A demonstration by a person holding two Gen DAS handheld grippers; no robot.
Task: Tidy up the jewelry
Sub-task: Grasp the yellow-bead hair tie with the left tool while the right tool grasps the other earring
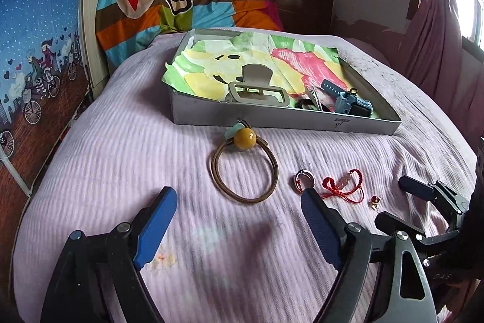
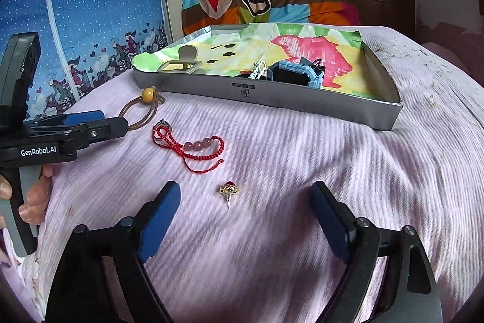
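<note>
Jewelry lies scattered on a bed with a pale pink ribbed bed cover (image 2: 302,159) in front of me. Farthest left in my left wrist view is a brown hair tie (image 1: 240,171) with a yellow bead, its bead end just beside the near wall of a shallow grey box (image 1: 272,115). Next comes a small silver ring (image 1: 302,179), then a red cord bracelet (image 1: 343,183) with pink beads, touching the ring, and then a tiny gold stud with a red stone (image 1: 374,201), a little apart. My left gripper (image 1: 239,202) hangs over the cover with its jaws open and nothing between them; the hair tie sits just ahead of the gap. My right gripper (image 2: 246,194) also has open jaws, holding nothing, and the stud (image 2: 229,192) lies on the cover between its two blue pads (image 2: 160,220). Behind, the box is lined with bright painted paper (image 2: 317,50) and holds a beige hair claw (image 1: 257,90) on the left and a blue watch (image 2: 293,74) on the right. A hand (image 2: 33,199) grips the left gripper's handle at the right wrist view's left edge.
</note>
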